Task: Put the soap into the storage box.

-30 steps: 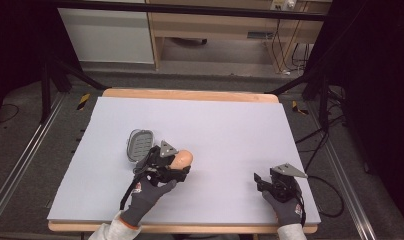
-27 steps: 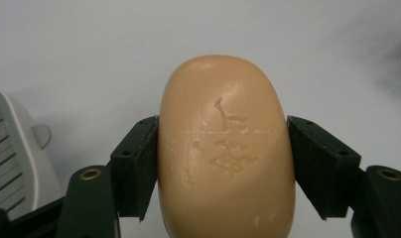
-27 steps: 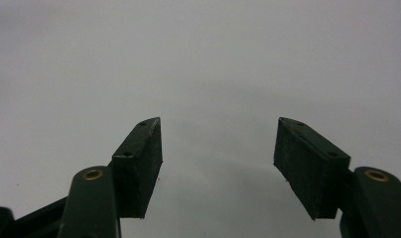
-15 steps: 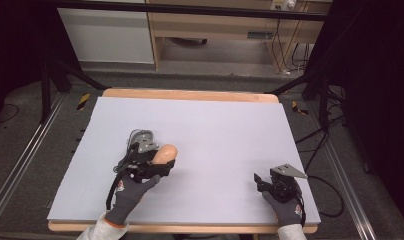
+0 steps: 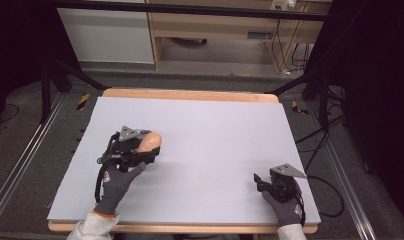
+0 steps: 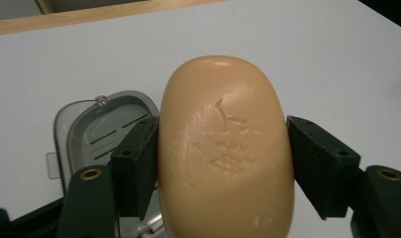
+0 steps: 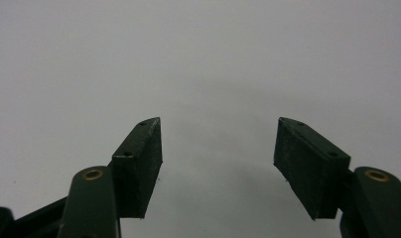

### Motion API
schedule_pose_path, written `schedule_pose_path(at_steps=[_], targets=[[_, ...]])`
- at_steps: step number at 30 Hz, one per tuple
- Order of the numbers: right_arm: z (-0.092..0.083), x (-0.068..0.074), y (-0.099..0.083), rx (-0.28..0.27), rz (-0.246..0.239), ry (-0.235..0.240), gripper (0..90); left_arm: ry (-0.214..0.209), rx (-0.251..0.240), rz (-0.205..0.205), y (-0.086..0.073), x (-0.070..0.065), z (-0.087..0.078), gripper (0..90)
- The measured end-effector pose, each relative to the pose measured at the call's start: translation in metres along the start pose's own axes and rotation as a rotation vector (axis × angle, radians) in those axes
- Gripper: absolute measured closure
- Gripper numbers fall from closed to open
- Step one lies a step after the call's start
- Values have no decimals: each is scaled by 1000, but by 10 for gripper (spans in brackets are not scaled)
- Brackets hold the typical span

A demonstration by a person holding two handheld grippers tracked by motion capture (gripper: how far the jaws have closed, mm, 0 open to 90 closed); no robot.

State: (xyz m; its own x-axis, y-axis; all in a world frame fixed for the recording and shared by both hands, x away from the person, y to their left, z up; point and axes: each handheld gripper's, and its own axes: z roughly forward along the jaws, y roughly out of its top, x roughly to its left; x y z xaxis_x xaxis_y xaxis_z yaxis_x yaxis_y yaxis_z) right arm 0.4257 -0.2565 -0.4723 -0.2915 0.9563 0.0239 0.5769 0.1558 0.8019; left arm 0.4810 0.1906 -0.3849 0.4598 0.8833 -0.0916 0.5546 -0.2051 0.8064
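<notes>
Table's left edge [image 5: 85, 135] nears left gripper's [image 6: 223, 148] soap [image 6: 226, 148]

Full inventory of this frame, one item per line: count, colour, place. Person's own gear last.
Soap bar: 1, tan, clamped between the left tongs' jaws, above the soap dish.
Soap dish: 1, grey, slotted, on the table under the left tongs.
Table: 1, white top with wooden edge.
Cabinets: white and wood units on the floor beyond the table.
Left tongs: 1, black jaws, left part of the table.
Right tongs: 1, black, jaws apart and empty, near right corner.
Gloves: 2, grey, one on each hand.
</notes>
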Motion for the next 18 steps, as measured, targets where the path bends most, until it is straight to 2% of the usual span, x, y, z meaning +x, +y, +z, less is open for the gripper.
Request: schedule_pose_path(at_steps=[7, 18], targets=[[0, 0, 0, -2, 0, -3, 352, 34, 14, -17, 3, 18, 9, 317], [1, 0, 0, 5, -7, -1, 353, 79, 50, -32, -4, 33, 28, 318]])
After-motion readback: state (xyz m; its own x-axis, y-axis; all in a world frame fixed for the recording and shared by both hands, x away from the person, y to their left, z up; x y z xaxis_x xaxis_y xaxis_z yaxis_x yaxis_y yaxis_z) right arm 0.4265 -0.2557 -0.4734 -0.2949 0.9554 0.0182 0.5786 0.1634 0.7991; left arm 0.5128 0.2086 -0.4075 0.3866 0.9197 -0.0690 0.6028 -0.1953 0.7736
